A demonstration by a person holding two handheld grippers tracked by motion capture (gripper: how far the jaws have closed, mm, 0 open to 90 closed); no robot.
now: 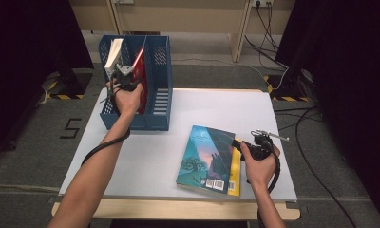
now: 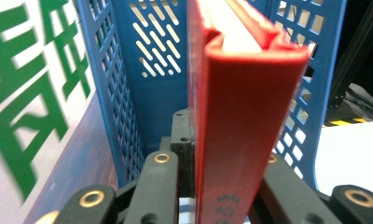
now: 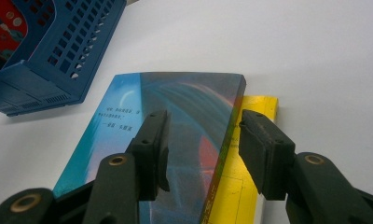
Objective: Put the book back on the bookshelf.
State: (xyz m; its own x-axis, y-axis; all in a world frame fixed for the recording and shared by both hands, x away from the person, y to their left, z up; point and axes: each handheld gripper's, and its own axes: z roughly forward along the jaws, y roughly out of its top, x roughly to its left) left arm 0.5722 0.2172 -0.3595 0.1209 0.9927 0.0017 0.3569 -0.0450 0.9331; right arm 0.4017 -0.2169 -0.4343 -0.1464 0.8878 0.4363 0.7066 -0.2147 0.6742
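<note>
while the left gripper (image 1: 123, 76) is clamping the spine of the red book (image 2: 240, 116), it is holding that book upright inside the blue file rack (image 1: 157, 71), between the rack's perforated walls. its jaws are pressing on both covers near the lower edge, so the book is standing on end and is not leaning on the divider. a white book (image 1: 113, 53) is already standing in the neighbouring compartment to the left, which suggests the rack is being filled one volume at a time.

the right gripper (image 1: 247, 145) is resting low over the white table (image 1: 188, 104), with its jaws standing wide apart and gripping nothing. they are straddling the right edge of the teal book (image 3: 175, 121), which is lying flat on top of a yellow book (image 3: 250, 140); the offset between the two covers is leaving the teal edge exposed, probably giving a jaw room to slip under. judging by this arrangement, the red book is nearly seated and the teal book is likely next in line for the rack.
</note>
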